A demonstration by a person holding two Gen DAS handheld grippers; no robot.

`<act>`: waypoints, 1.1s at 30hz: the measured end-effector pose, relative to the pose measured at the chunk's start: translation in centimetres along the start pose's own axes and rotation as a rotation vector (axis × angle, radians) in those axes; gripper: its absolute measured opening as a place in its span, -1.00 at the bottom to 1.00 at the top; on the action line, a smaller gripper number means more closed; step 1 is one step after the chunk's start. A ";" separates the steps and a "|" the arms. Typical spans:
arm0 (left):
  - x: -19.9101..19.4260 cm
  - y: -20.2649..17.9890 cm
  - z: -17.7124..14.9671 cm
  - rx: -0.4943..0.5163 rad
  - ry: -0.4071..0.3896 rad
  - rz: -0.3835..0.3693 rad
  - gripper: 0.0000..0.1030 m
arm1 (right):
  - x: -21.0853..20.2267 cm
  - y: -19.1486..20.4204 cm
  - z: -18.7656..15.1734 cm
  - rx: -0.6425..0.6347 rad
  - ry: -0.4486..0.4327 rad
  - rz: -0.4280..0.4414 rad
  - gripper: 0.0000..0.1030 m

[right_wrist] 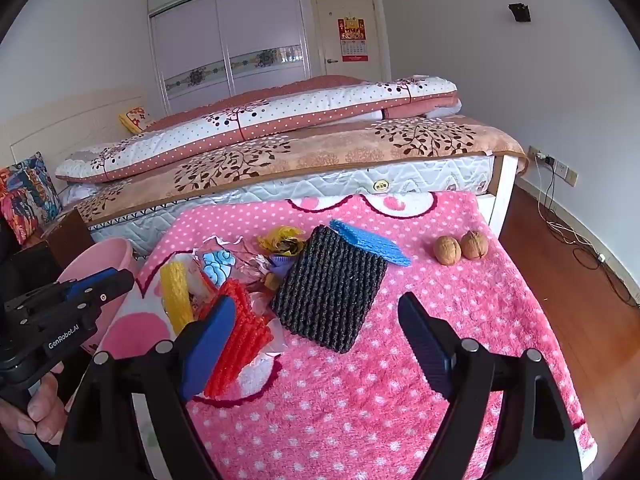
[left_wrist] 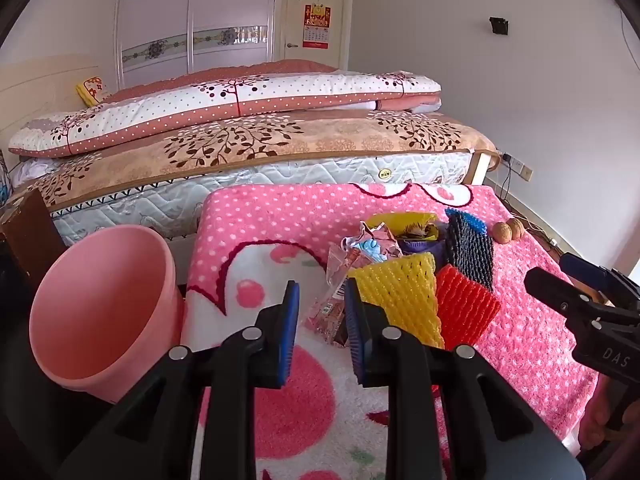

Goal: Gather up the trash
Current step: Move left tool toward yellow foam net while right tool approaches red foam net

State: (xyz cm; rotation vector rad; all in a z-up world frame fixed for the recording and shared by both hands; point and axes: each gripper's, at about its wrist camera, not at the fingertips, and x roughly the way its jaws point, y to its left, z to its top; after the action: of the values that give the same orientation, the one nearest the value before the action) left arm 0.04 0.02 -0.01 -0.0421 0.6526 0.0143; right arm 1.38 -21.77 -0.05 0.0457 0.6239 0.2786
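A heap of trash lies on the pink dotted blanket (right_wrist: 360, 400): a yellow foam net (left_wrist: 400, 296), a red foam net (left_wrist: 464, 308), a black foam net (right_wrist: 332, 288), a blue foam net (right_wrist: 368, 240), crumpled wrappers (left_wrist: 368, 246) and a clear snack wrapper (left_wrist: 334, 308). A pink bin (left_wrist: 100, 304) stands at the table's left edge. My left gripper (left_wrist: 322, 312) is open and empty, its jaws either side of the clear wrapper. My right gripper (right_wrist: 316, 332) is wide open and empty, in front of the black net.
Two walnuts (right_wrist: 460, 248) sit at the far right of the blanket. A bed (left_wrist: 240, 140) with folded quilts stands right behind the table. Wooden floor with cables (right_wrist: 580, 240) lies to the right. A dark box (left_wrist: 24, 224) is behind the bin.
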 end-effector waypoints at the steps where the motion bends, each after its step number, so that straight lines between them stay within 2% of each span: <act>1: 0.0 0.0 0.0 0.000 0.002 -0.001 -0.55 | 0.0 -0.1 0.0 0.002 -0.001 0.002 0.60; 8: 0.0 0.9 -0.8 0.003 -0.002 -0.003 -0.55 | 0.1 -0.6 0.1 0.009 0.007 0.004 0.60; 18: 0.8 -0.3 -0.5 -0.014 0.019 0.013 -0.55 | 0.1 -1.0 0.2 0.024 0.002 0.009 0.60; 33: 0.9 0.5 -0.8 -0.045 0.027 0.017 -0.55 | 0.3 -0.8 0.2 0.021 0.009 0.028 0.57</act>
State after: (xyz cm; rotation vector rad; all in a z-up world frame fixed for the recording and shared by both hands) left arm 0.24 0.49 -1.18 -0.0805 0.6796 0.0455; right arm 1.90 -22.41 -0.10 0.0735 0.6354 0.2989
